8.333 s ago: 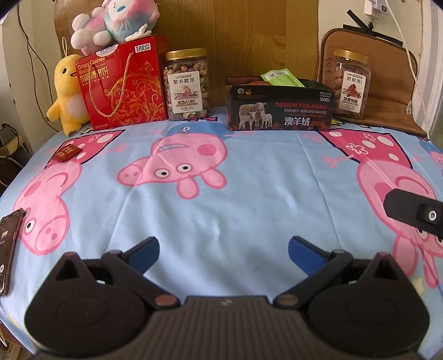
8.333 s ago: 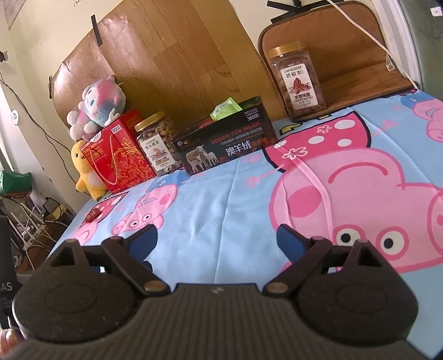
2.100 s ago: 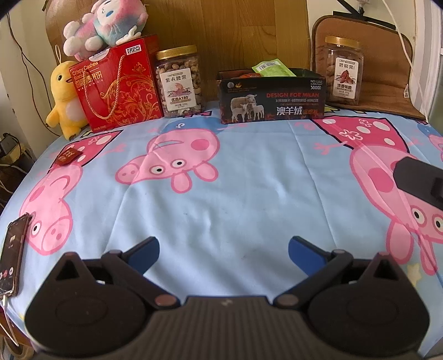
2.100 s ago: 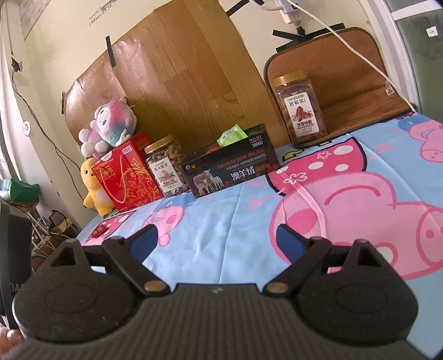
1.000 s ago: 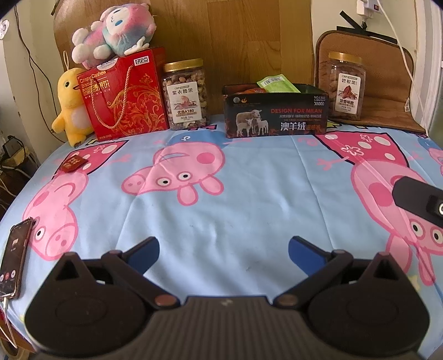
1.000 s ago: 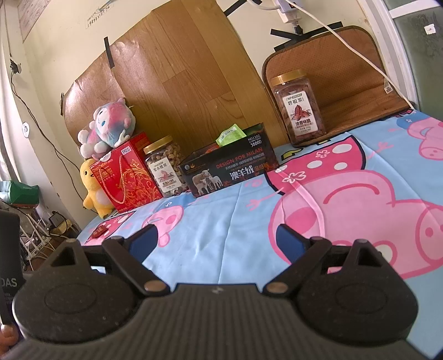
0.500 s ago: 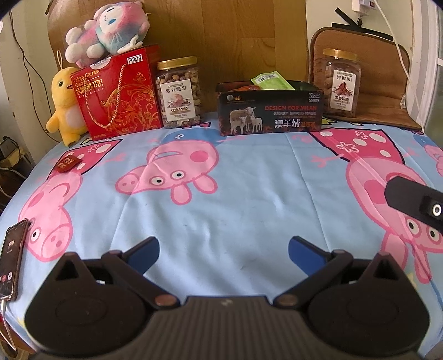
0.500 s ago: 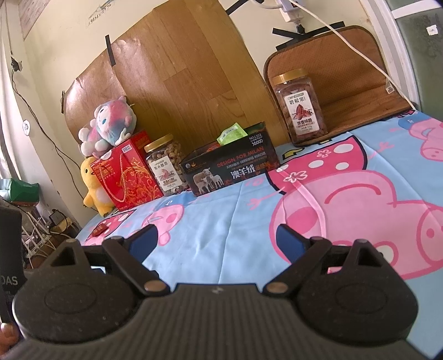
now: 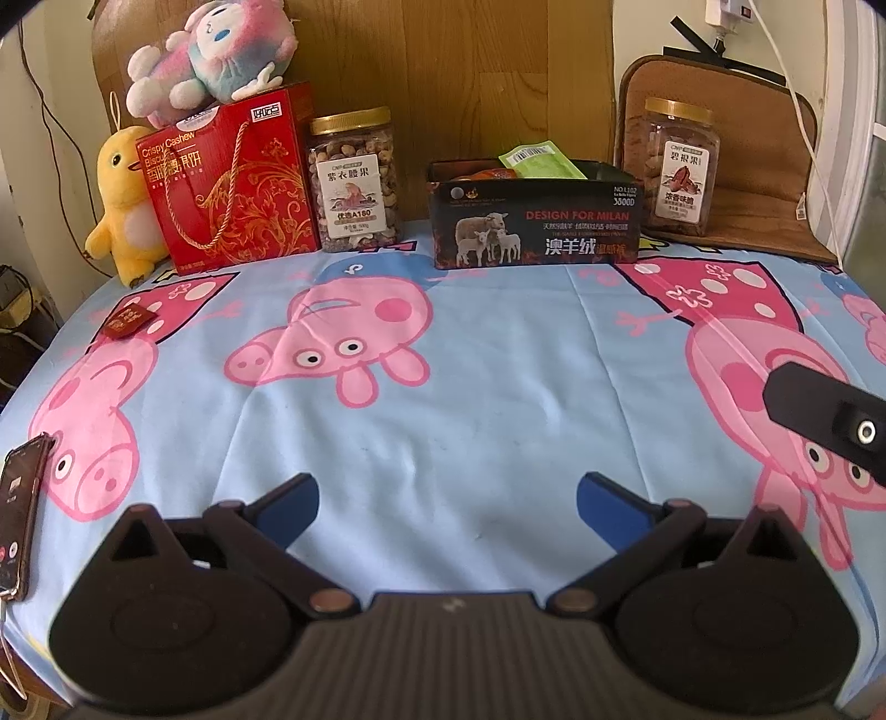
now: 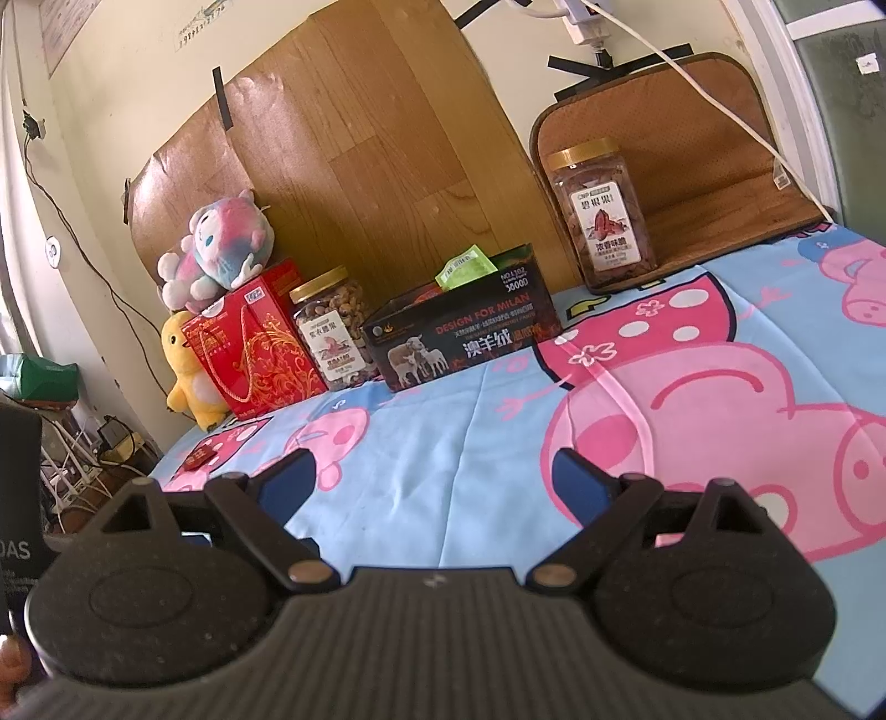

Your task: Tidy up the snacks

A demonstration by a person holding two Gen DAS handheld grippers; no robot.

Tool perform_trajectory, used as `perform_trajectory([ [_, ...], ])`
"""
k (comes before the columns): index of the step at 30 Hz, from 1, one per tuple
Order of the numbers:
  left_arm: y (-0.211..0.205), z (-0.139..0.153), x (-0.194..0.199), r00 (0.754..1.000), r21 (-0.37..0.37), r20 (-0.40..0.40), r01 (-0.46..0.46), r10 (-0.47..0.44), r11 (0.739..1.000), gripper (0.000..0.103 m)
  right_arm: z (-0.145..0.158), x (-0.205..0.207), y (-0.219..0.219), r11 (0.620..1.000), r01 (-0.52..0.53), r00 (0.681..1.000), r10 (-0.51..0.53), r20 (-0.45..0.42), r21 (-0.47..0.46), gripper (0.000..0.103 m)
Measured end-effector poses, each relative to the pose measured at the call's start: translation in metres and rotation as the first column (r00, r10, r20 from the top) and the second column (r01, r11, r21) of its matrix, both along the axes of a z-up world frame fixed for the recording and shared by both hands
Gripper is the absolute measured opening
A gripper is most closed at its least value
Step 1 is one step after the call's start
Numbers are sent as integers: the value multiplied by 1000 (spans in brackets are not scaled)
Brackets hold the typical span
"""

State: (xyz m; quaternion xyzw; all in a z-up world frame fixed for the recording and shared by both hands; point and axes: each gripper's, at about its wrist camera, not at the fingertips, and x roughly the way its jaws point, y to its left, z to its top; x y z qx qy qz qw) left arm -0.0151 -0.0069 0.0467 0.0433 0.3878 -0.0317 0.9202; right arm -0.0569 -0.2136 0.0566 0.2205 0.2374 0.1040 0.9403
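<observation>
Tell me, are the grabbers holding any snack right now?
No. Left gripper and right gripper are both open and empty above the tablecloth.

Cream wall behind, taped wood-grain panel leaning on it, pig-print blue tablecloth, daylight from right.

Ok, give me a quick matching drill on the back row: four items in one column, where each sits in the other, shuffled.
Items:
1. pink plush toy
2. green packet
3. pecan jar
4. cashew jar

Places:
A. on the brown mat
B. on top of the red gift box
C. between red gift box and black box
D. sticking out of the black box

Pairs: 1-B, 2-D, 3-A, 4-C
</observation>
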Motion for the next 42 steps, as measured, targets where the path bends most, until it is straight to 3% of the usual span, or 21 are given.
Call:
perform_trajectory([
  [42,14,5,4,1000,-20,14,-17,18,1000,103,10,4,14,998,-25,1000,26,8,-53,94],
])
